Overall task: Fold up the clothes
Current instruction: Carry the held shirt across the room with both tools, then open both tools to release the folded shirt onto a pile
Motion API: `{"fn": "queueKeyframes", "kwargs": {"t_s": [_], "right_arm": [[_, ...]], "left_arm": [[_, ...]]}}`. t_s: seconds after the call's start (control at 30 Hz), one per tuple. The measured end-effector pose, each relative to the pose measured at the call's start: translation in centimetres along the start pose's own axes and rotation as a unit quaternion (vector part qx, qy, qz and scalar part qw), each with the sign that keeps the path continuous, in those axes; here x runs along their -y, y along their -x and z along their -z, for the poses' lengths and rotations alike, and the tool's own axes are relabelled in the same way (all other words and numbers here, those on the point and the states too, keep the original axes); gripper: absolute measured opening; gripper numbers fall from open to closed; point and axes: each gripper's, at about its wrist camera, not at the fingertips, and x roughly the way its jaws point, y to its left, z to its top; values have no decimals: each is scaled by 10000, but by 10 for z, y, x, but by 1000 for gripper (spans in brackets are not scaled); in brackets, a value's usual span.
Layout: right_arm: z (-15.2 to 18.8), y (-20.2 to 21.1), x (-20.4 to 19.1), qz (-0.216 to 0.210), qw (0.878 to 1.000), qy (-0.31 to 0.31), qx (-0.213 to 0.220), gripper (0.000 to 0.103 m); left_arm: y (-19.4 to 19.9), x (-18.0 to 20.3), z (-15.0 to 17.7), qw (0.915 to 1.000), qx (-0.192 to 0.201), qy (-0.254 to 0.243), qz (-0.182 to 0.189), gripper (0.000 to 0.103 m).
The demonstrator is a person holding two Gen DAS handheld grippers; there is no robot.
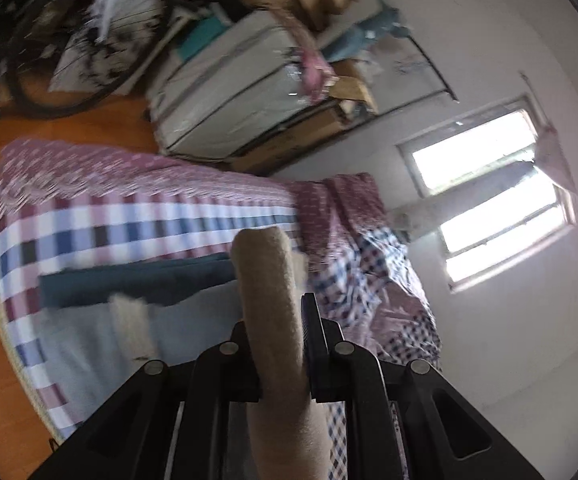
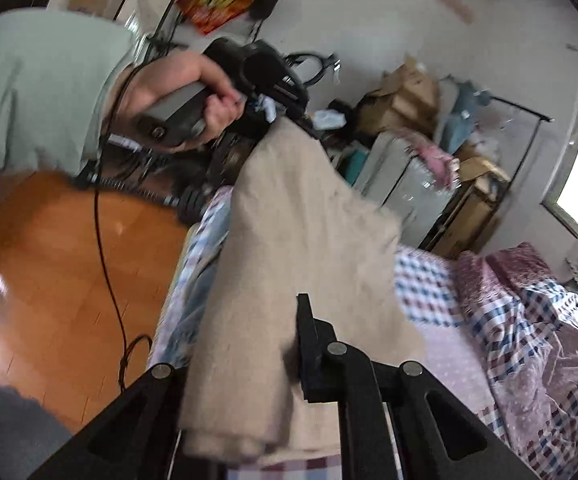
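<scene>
Holding a soft beige fuzzy cloth (image 2: 289,216) up over the checked bed sheet (image 1: 137,220), I see my left gripper (image 1: 279,344) and right gripper (image 2: 249,360) both pinched tight on it.

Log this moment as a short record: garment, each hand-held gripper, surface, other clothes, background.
garment: beige cloth, lifted and stretched between both grippers
left hand-held gripper: shut on the beige cloth
right hand-held gripper: shut on the beige cloth
holder: a hand grips the left hand-held gripper's handle
surface: bed with checked sheet
other clothes: dark teal piece and pale blue piece lie flat on the bed
background: window, cardboard boxes, wooden floor
</scene>
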Motion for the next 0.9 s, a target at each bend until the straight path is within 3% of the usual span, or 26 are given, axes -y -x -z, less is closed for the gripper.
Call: {"fn": "queueKeyframes", "kwargs": {"t_s": [0.1, 0.17, 0.2, 0.27, 0.37, 0.57, 0.73, 0.9], "right_arm": [[4, -2, -11, -159, 9997, -6, -202, 18], [6, 1, -17, -288, 9992, -31, -280, 41], [6, 4, -19, -356, 9989, -40, -295, 44], [7, 12, -28, -582, 9979, -56, -270, 54], [8, 31, -38, -810, 9965, -118, -144, 65], [16, 90, -44, -673, 9957, -548, 312, 73], [35, 153, -38, -289, 9906, -1124, 729, 82], [68, 226, -21, 248, 9774, -1794, 1091, 92]], "left_arm": [[2, -17, 5, 9997, 33, 128, -217, 14], [6, -25, 7, 9990, 91, 189, -402, 18], [10, -28, 8, 9985, 147, 217, -471, 21], [21, -31, 9, 9976, 303, 234, -577, 42], [38, -28, 9, 9963, 541, 144, -659, 55], [79, 23, 24, 9924, 1015, -625, -319, 84], [103, 84, 51, 9828, 1224, -1384, 0, 87], [116, 145, 93, 9723, 1184, -1982, 354, 89]]}}
